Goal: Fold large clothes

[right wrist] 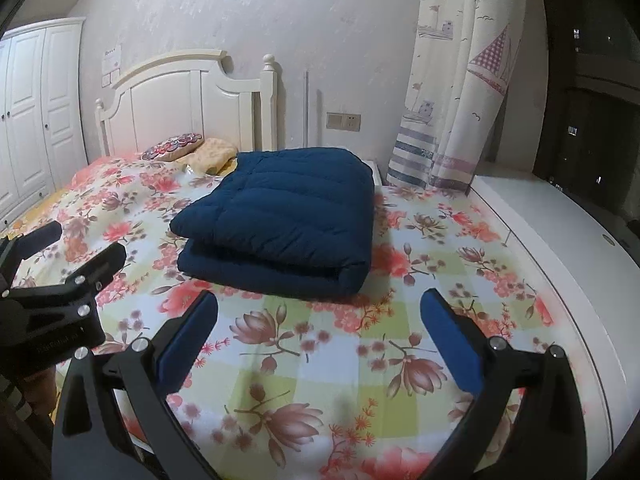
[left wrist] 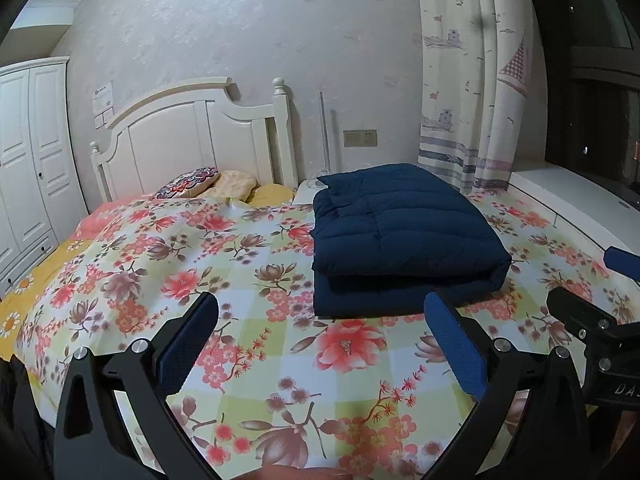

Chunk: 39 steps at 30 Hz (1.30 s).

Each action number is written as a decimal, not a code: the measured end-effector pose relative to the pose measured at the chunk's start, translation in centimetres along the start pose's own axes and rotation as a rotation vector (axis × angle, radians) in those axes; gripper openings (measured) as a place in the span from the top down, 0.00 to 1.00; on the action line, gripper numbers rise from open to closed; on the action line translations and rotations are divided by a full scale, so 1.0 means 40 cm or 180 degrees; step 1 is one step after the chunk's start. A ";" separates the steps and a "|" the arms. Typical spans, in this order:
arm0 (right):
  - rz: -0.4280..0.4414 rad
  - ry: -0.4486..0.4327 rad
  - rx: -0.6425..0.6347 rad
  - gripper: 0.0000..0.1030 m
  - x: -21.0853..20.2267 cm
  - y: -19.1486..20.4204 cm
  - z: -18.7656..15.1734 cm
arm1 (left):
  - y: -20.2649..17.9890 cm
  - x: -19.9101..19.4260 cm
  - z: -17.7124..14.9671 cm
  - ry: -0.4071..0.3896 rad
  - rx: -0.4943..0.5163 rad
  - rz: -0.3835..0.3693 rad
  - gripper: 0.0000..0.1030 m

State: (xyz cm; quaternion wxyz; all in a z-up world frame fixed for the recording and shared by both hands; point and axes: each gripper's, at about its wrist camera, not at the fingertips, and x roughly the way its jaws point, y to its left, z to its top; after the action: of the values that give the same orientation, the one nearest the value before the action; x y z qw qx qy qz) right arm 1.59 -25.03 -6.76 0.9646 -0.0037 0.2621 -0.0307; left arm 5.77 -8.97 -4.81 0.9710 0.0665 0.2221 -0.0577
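A dark blue quilted jacket [left wrist: 404, 236] [right wrist: 284, 220] lies folded into a thick rectangular stack on the floral bed sheet [left wrist: 240, 360] [right wrist: 320, 360]. My left gripper [left wrist: 320, 320] hovers open above the sheet, short of the stack's near edge, with nothing between its blue pads. My right gripper [right wrist: 319, 316] is also open and empty, just in front of the stack's folded edge. In the left wrist view the right gripper's fingers [left wrist: 576, 316] show at the right edge. In the right wrist view the left gripper's fingers [right wrist: 84, 264] show at the left edge.
A white headboard [left wrist: 192, 140] [right wrist: 180, 100] and pillows [left wrist: 200, 186] [right wrist: 188, 148] lie at the bed's far end. A white wardrobe [left wrist: 28, 160] stands left. A printed curtain [left wrist: 472, 100] [right wrist: 460, 100] and a white ledge [right wrist: 552, 232] run along the right side.
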 end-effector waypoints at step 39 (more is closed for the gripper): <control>0.0074 0.0108 -0.0017 0.02 0.009 0.015 -0.014 | -0.002 -0.008 0.003 -0.0002 -0.0051 0.0002 0.04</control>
State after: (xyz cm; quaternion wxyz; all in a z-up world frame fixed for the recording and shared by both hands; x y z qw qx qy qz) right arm 1.64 -24.45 -7.42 0.9602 -0.0027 0.2785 -0.0189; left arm 5.54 -9.04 -4.59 0.9716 0.0588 0.2223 -0.0556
